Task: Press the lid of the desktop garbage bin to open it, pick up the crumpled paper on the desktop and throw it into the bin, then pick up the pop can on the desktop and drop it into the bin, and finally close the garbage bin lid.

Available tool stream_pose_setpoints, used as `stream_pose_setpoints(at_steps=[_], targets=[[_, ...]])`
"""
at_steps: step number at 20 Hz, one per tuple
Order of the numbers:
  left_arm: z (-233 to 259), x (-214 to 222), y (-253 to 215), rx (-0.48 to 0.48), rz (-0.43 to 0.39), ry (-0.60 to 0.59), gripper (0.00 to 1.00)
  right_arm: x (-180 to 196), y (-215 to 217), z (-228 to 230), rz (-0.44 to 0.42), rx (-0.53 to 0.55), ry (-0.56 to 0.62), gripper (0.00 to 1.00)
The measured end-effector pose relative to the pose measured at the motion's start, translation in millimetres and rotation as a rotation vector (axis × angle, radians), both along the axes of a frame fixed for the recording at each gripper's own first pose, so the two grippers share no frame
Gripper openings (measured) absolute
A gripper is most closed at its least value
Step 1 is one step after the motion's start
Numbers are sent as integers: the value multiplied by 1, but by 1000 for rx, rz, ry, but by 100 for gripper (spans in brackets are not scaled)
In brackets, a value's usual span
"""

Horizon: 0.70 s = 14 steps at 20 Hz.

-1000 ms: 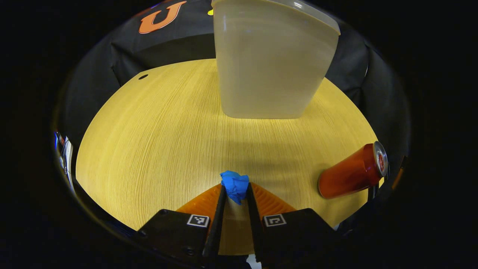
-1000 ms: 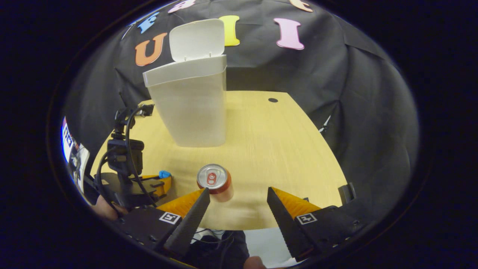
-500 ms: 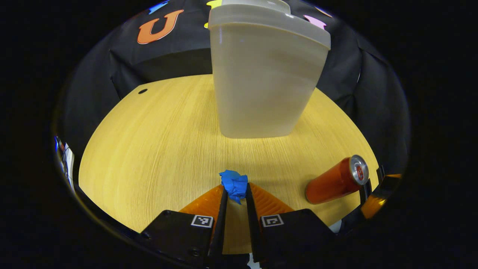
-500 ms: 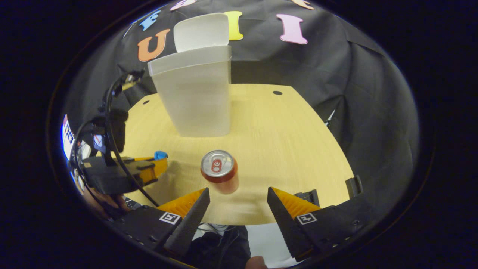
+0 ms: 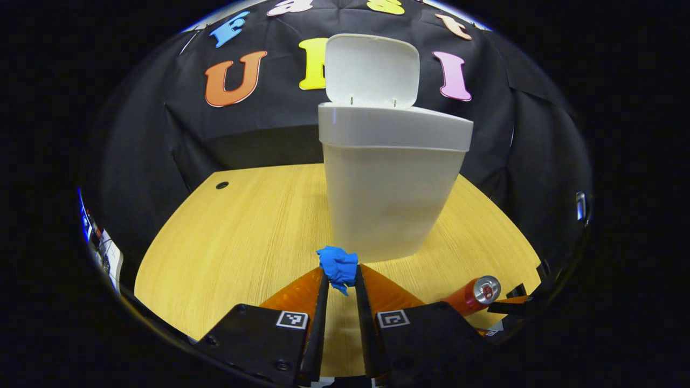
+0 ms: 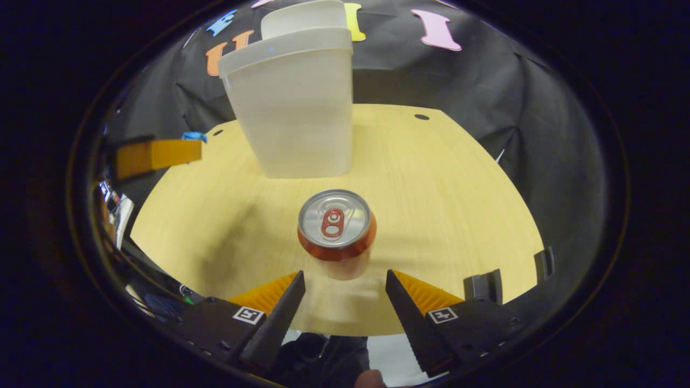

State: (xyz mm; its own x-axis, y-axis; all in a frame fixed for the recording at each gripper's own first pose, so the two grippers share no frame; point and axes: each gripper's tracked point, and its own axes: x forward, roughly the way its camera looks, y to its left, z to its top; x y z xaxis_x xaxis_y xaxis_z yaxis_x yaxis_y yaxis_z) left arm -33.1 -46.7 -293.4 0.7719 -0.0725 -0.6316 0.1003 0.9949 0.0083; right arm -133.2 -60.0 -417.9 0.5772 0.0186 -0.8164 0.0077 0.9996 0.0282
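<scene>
Crumpled paper (image 5: 338,266), blue, is clamped between the jaws of the left gripper (image 5: 338,280), raised above the worktop (image 5: 232,242) in front of the bin (image 5: 391,186), whose lid (image 5: 372,70) stands open. Right gripper (image 6: 345,285), jaws spread wide and holding nothing, sits just short of the upright pop can (image 6: 336,231); the bin stands farther back.

Left gripper view sits raised above the near table (image 5: 226,237) edge, facing level toward the bin (image 5: 391,188) and back wall. Right gripper view hangs lower, close above the pop can (image 6: 336,229), looking forward. Both share bin, can and tabletop
</scene>
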Motion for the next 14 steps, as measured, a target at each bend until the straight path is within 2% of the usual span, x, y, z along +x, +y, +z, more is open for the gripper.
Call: stream_pose_setpoints(at_steps=[1,6,7,14], targets=[[12,-13,-2,-6,5,-11,33,3,3,-3,2,2,1,94],[36,10,10,-22,34,-59,33,13,9,-16,-6,13,19,94],[45,-11,4,-24,39,-68,32,14,9,-19,-9,17,22,95],[77,4,13,-25,62,-145,33,25,6,-32,-35,22,22,95]])
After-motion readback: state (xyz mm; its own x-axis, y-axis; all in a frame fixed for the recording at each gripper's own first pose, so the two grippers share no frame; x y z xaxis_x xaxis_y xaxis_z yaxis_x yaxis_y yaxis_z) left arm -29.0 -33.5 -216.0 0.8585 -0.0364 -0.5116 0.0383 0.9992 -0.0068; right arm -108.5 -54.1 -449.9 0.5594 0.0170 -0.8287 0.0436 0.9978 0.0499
